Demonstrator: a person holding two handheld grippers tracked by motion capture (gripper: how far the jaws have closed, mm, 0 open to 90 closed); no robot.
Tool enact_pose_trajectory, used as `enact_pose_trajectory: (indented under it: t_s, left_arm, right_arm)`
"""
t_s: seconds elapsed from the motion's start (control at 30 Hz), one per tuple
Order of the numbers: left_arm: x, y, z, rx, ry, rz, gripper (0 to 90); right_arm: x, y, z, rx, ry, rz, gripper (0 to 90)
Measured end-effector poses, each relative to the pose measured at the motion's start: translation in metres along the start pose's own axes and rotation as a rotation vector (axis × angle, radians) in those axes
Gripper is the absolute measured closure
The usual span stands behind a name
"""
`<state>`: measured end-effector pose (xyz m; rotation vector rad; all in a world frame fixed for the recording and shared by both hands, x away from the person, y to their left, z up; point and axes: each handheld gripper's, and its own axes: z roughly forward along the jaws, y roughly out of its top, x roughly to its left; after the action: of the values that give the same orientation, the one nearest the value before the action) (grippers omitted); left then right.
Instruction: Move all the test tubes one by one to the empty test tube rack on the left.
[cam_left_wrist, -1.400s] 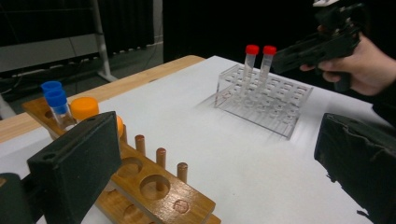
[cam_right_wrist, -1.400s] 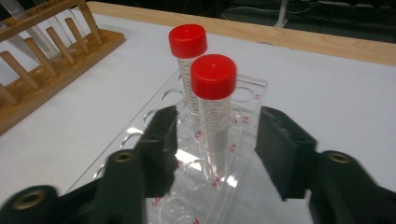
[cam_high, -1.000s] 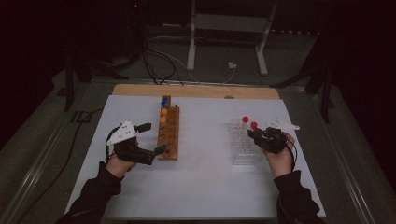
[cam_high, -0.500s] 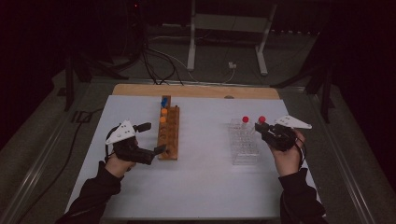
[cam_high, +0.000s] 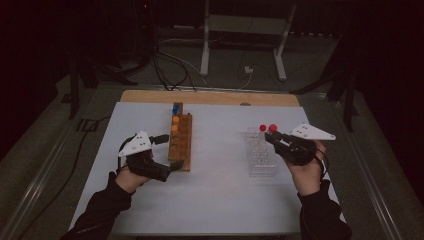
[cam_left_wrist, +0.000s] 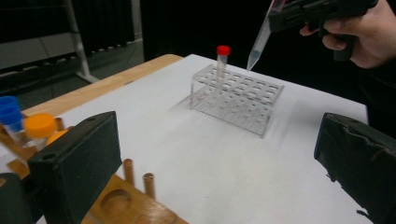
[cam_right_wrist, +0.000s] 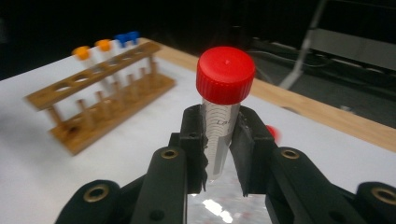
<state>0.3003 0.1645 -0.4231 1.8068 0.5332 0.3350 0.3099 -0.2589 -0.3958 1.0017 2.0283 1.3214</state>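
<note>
Red-capped tube (cam_right_wrist: 223, 116) sits clamped between the two black jaws of the right gripper (cam_right_wrist: 219, 140), gripped just under its cap so the tapered tip hangs free; in the left gripper view that tip hovers clear above the clear plastic rack (cam_left_wrist: 238, 95), which suggests it has been drawn out of a hole or is about to go into one. A second red-capped tube (cam_left_wrist: 222, 63) stands upright in a far corner hole of that rack. Across the white sheet, the left gripper (cam_high: 172, 167) has its jaws apart around the near end of the wooden rack (cam_high: 181, 142), seemingly to steady it; orange-capped tubes (cam_high: 175, 123) and blue-capped tubes (cam_high: 175, 108) stand at its far end
</note>
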Motion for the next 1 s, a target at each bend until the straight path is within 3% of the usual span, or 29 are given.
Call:
enact_pose_trajectory:
  t_s: [0.5, 0.8, 1.0]
  left_arm:
    - [-0.018, 0.005, 0.008, 0.038, -0.078, 0.007, 1.4]
    - [-0.028, 0.008, 0.018, 0.042, -0.135, -0.012, 2.0]
    - [-0.036, 0.005, 0.03, 0.063, -0.169, 0.014, 12.3]
  right_arm:
    - [0.072, -0.011, 0.037, 0.11, 0.233, -0.121, 74.7]
    - [0.1, -0.018, 0.047, 0.148, 0.324, -0.161, 74.7]
    - [0.111, -0.021, 0.05, 0.161, 0.358, -0.18, 74.7]
